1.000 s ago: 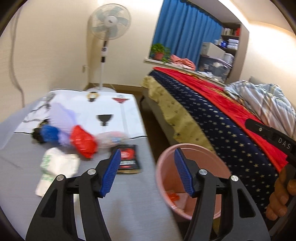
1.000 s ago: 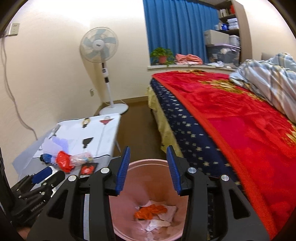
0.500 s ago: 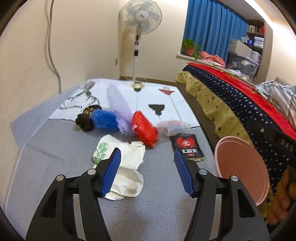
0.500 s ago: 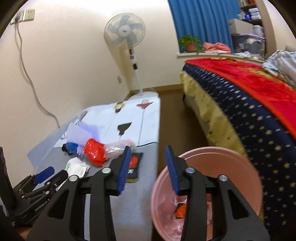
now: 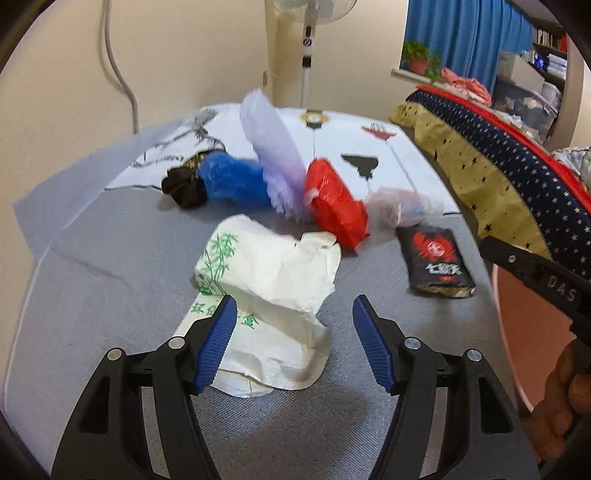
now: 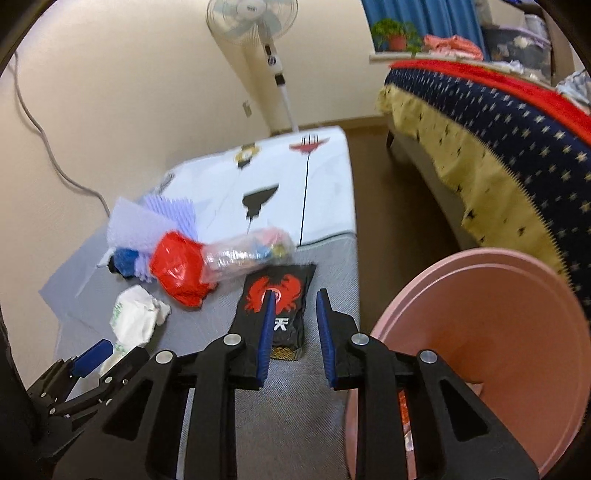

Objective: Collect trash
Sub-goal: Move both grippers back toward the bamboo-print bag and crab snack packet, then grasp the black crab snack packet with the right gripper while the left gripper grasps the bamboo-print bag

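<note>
A crumpled white wrapper (image 5: 266, 273) with green bamboo print lies on the grey table (image 5: 110, 280). My left gripper (image 5: 295, 339) hangs just over its near end, jaws opening, pads not touching it. Behind it lie a red bag (image 5: 336, 210), a blue bag (image 5: 232, 181), a lilac plastic sheet (image 5: 273, 147) and a clear bag (image 5: 399, 206). A black packet (image 6: 280, 306) with a red crest lies flat under my right gripper (image 6: 295, 332), whose jaws are closing without pressing on it. The pink bin (image 6: 480, 332) stands right of the table.
A white printed cloth (image 6: 295, 177) covers the table's far half. A standing fan (image 6: 258, 22) is by the wall behind it. The bed (image 6: 498, 140) with a starred blanket runs along the right, across a strip of brown floor (image 6: 399, 206). A hand (image 5: 569, 387) holds the right gripper.
Both views have swung from the pink bin to the trash on the table and come down closer. The right jaws have narrowed. The left jaws stand slightly wider.
</note>
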A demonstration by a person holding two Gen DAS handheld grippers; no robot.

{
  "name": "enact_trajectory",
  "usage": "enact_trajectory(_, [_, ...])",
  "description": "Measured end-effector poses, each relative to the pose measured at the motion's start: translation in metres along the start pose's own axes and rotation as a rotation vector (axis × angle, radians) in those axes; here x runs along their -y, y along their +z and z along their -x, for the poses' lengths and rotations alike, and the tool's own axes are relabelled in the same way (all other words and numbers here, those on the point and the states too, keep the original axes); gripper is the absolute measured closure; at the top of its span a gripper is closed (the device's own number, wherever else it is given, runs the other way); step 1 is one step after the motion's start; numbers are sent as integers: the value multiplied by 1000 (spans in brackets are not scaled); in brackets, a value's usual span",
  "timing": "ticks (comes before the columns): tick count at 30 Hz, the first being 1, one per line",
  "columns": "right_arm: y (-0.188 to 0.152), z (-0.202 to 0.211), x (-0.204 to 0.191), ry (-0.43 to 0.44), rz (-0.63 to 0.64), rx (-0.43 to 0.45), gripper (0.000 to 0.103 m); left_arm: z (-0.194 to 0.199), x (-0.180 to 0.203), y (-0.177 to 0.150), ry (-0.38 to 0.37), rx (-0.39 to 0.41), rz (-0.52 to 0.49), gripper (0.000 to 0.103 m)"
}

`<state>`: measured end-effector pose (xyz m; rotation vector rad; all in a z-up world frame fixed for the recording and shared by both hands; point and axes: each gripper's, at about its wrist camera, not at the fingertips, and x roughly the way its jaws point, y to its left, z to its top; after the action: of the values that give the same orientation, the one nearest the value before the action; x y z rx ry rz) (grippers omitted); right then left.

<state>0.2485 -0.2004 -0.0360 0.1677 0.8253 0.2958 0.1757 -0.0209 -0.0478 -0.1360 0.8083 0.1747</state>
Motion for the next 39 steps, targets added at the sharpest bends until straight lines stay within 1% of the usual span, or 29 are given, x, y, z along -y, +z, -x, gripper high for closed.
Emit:
enact_trajectory(4, [-5,-20,1,-13,-7,-57,81,-7,-5,0,16,-19,13,39])
enact_trajectory(6, [-7,-25,0,-21,3,-75,90,-8,-8,1,15,-20,21,39])
enact_trajectory(9, [-7,-28,-4,-21,20,-79,96,-9,-10,2,12,-25,24,40])
enact_trajectory(10, [-7,-28,-5,-24,24,-81,98,-10,-11,3,11,-27,27,44])
enact_trajectory(11, [-7,-29,-5,-26,25,-82,103,-10,-11,3,10,-29,28,46])
enact_trajectory(15, [-5,-22,-5,-26,22,-60,103,-6,-12,6,-5,-19,37,55])
enact_trajectory(16, [-4,-19,-6,-25,26,-52,103,-5,-13,6,-6,-15,38,62])
enact_trajectory(18, [-1,-12,-9,-22,32,-33,103,-1,-15,8,-9,-9,44,72])
enact_trajectory(19, [0,-9,-9,-19,32,-25,103,0,-16,8,-15,-6,50,86])
enact_trajectory(21, [1,1,-13,-11,35,-1,103,5,-17,9,-25,1,52,90])
enact_trajectory(26, [2,23,-20,-7,62,38,103,18,-20,11,-40,28,54,93])
enact_trajectory(39, [-2,95,-31,-23,85,144,103,67,-21,6,-90,91,70,94])
